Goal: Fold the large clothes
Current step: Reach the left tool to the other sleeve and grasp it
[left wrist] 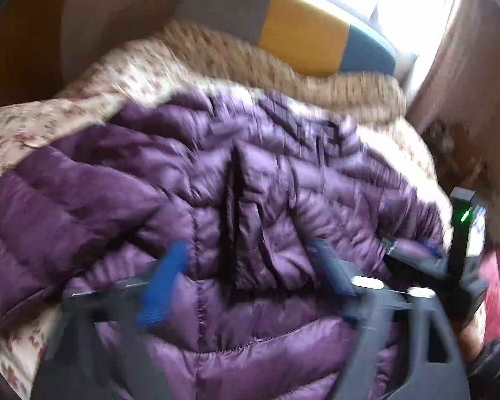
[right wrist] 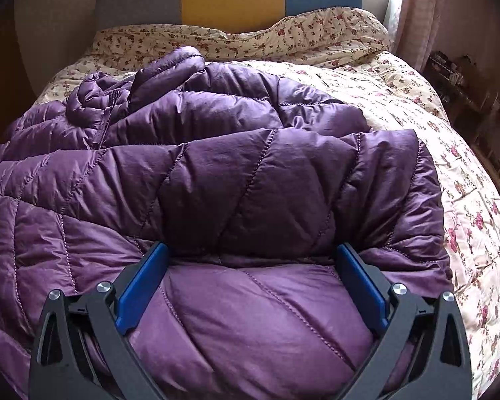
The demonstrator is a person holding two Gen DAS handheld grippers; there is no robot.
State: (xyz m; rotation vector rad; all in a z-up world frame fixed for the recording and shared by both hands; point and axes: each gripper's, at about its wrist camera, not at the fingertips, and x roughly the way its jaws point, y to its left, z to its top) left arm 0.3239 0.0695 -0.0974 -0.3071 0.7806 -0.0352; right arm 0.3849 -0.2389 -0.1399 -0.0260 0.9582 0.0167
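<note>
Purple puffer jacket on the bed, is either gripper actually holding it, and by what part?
Neither. The right gripper has its jaws spread wide around a puffy fold of the purple puffer jacket, unclamped; the left gripper is open above it.

purple quilted jacket [right wrist: 216,173], cream floral bedspread [right wrist: 400,93]
</note>
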